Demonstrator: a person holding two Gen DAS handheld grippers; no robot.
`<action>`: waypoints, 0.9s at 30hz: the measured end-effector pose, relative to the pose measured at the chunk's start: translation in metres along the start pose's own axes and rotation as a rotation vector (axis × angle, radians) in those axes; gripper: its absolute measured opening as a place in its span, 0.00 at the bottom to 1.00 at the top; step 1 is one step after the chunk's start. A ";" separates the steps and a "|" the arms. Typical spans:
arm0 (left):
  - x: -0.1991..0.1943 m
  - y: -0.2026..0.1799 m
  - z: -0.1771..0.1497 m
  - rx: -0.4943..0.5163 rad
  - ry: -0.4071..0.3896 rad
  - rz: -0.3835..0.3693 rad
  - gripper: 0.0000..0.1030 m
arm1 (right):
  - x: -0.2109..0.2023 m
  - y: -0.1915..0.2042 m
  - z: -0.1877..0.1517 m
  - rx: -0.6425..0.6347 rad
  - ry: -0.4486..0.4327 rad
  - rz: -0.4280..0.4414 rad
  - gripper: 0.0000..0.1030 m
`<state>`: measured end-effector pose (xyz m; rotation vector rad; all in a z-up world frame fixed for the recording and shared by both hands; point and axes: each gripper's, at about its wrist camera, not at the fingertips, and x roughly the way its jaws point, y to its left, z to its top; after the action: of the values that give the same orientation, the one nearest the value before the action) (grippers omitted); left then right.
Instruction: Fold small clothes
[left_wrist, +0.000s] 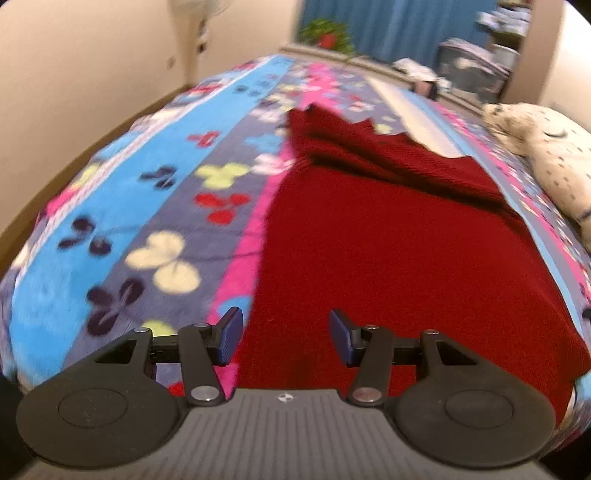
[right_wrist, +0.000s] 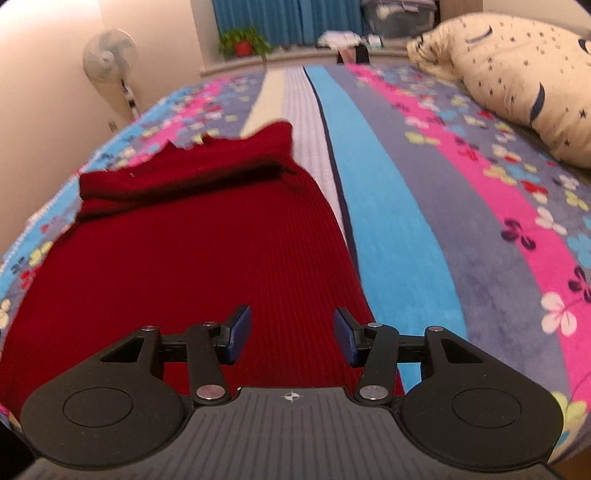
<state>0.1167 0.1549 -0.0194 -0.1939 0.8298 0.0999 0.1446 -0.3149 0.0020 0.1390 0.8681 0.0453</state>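
Red knit garment (left_wrist: 388, 258) spread on the bed's patterned blanket (left_wrist: 147, 206), far end already folded over, near hem at lower frame unfolded; left gripper (left_wrist: 286, 336) and right gripper (right_wrist: 292, 338) jaws half open, empty

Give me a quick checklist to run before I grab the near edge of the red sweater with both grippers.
1. left gripper open, nothing between the pads: ok.
2. right gripper open, nothing held: ok.
3. red sweater lying flat on the blanket: ok.
4. Far part already folded over: ok.
5. Near hem visible: cannot tell, hidden below both grippers.
6. pillow clear of the sweater: ok.
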 end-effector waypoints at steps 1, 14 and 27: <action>0.002 0.004 0.000 -0.024 0.013 0.002 0.56 | 0.002 -0.002 0.000 0.009 0.009 -0.002 0.50; 0.006 0.009 0.001 -0.090 0.056 -0.023 0.56 | 0.006 -0.019 -0.002 0.085 0.025 -0.035 0.50; 0.021 0.006 -0.010 -0.069 0.158 0.013 0.56 | 0.033 -0.031 -0.012 0.151 0.178 -0.138 0.51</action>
<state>0.1222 0.1589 -0.0422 -0.2637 0.9854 0.1263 0.1556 -0.3416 -0.0351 0.2185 1.0572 -0.1396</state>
